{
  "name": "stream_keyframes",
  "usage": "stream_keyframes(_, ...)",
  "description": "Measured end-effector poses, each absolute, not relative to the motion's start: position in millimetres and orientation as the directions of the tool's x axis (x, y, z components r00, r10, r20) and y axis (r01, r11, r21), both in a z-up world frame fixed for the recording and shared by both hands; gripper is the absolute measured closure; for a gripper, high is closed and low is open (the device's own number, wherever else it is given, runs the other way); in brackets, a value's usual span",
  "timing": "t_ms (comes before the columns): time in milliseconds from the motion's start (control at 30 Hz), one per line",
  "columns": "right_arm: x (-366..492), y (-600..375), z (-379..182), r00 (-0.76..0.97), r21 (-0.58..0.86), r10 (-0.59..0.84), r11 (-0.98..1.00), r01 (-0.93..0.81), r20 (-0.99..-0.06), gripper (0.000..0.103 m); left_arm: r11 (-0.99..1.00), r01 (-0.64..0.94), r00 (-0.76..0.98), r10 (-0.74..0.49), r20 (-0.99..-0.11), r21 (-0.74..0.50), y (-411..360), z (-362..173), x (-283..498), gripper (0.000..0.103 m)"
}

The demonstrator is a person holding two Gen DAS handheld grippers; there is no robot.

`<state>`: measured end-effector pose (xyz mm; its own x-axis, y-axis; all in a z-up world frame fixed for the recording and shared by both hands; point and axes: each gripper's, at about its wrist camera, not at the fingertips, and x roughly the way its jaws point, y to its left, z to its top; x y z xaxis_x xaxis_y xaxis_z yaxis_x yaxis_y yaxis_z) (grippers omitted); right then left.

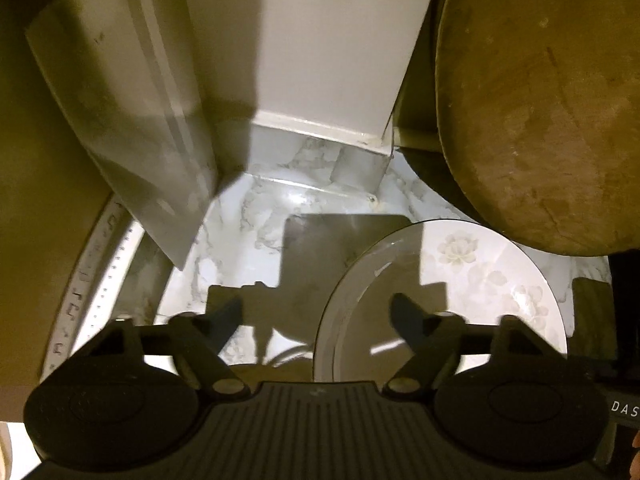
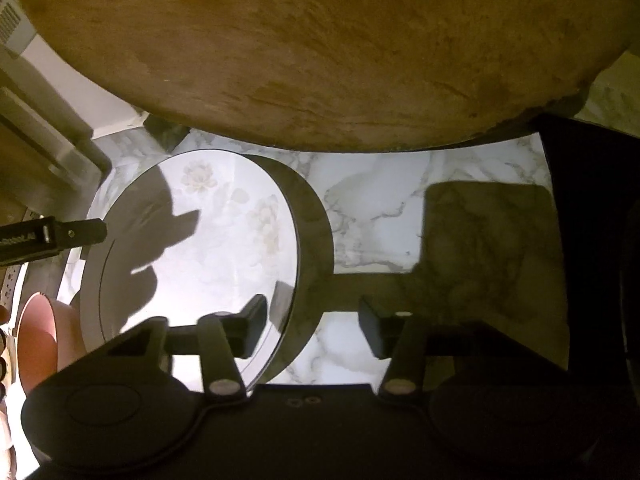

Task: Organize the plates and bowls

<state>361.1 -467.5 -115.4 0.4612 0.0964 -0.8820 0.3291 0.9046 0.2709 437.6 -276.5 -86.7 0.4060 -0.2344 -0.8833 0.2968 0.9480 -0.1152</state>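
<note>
Basically, floral plate (image 1: pixel 460 280) sits flat on marble counter (image 1: pixel 240 240), lower right of left view. Left gripper (image 1: pixel 316 312) and right gripper (image 2: pixel 312 320) straddle opposite rims, jaws released, not pressing. Looks stiff, glazed, slippery, breakable; pinch rim.

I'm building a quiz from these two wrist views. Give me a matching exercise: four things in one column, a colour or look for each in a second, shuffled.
Things:
1. plate
2. round board
3. countertop
4. bowl

Looks:
A. worn brown wood
B. pink
C. white with pale flowers
D. white marble with grey veins

Pairs: 1-C, 2-A, 3-D, 4-B
</note>
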Motion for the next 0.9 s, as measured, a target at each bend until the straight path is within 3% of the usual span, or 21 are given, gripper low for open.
stream_keyframes(167,366,-470,-116,0.457,0.296,0.128,0.901,0.318,-0.880,0.072,0.949,0.290,0.392,-0.238,-0.888,-0.127,-276,-92,444,0.035)
stream_keyframes(300,368,-468,-115,0.453,0.315,0.154,0.899,0.304,-0.878,0.075,0.947,0.290,0.373,-0.245,-0.895,-0.138,-275,-96,446,0.036)
stream_keyframes(367,369,-467,-116,0.446,0.322,0.166,0.898,0.300,-0.880,0.079,0.946,0.297,0.365,-0.241,-0.899,-0.133,-277,-99,446,0.044)
stream_keyframes(433,369,-466,-116,0.443,0.328,0.174,0.897,0.298,-0.880,0.080,0.948,0.289,0.354,-0.234,-0.906,-0.132,-277,-103,448,0.060)
stream_keyframes(567,373,-466,-117,0.438,0.330,0.179,0.896,0.298,-0.881,0.081,0.941,0.285,0.337,-0.274,-0.901,-0.180,-275,-104,448,0.074)
stream_keyframes(733,374,-467,-118,0.442,0.353,0.203,0.890,0.289,-0.874,0.090,0.934,0.294,0.307,-0.294,-0.905,-0.204,-276,-105,445,0.077)
stream_keyframes(900,374,-467,-118,0.443,0.362,0.212,0.887,0.288,-0.871,0.092,0.931,0.285,0.292,-0.311,-0.904,-0.228,-272,-105,445,0.077)
